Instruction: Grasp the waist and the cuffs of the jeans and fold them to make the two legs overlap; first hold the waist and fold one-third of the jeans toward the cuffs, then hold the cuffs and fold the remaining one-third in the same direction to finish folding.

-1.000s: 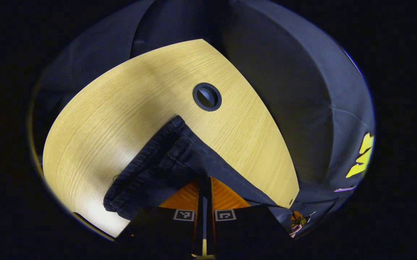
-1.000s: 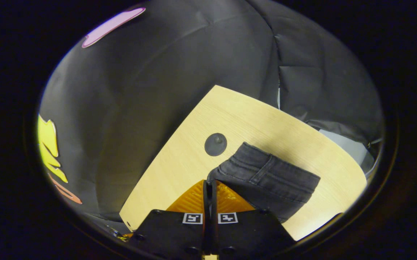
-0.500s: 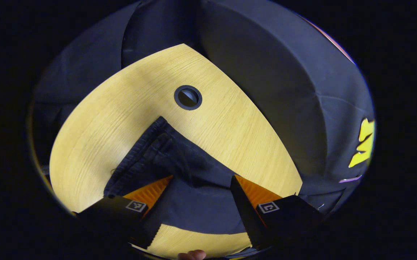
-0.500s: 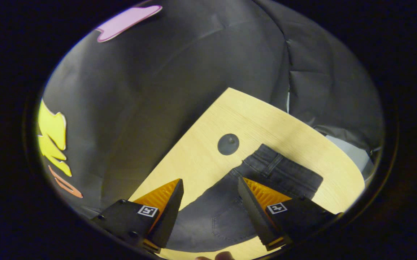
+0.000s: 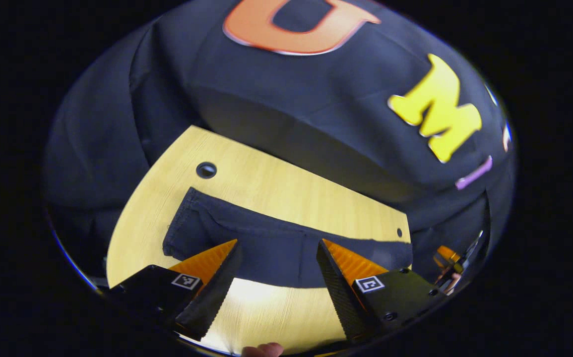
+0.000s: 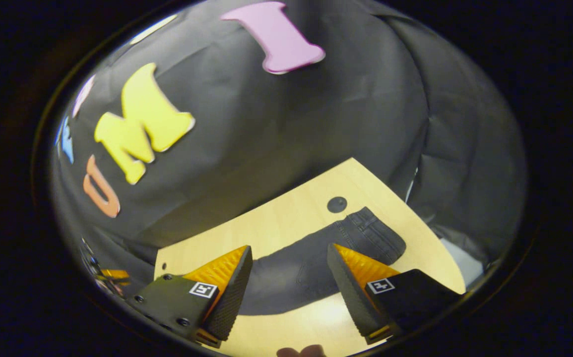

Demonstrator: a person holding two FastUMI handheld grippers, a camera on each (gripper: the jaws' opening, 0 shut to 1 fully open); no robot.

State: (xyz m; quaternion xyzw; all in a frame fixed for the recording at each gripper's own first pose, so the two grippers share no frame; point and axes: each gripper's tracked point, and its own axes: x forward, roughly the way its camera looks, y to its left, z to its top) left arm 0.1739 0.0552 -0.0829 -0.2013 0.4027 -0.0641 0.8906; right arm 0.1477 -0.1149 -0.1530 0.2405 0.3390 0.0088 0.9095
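Observation:
Dark jeans (image 5: 276,243) lie flat across the wooden table (image 5: 286,188), folded lengthwise into one long strip. In the left gripper view the cuff end (image 5: 182,228) points to the left. My left gripper (image 5: 279,277) is open above the strip's near edge, holding nothing. The right gripper view shows the jeans (image 6: 306,272) with the waistband end (image 6: 375,233) at the right. My right gripper (image 6: 288,285) is open too, raised over the table with the strip between its spread fingers and nothing held.
A round black cable grommet (image 5: 206,170) sits in the table near the cuff end, and a grommet (image 6: 337,204) sits near the waistband. A fingertip (image 5: 261,350) shows at the bottom edge. The other gripper (image 5: 447,258) appears far right.
Both grippers were shut on the jeans a second ago, then opened and let go. Since then both have drawn back and up, so the jeans look smaller and farther.

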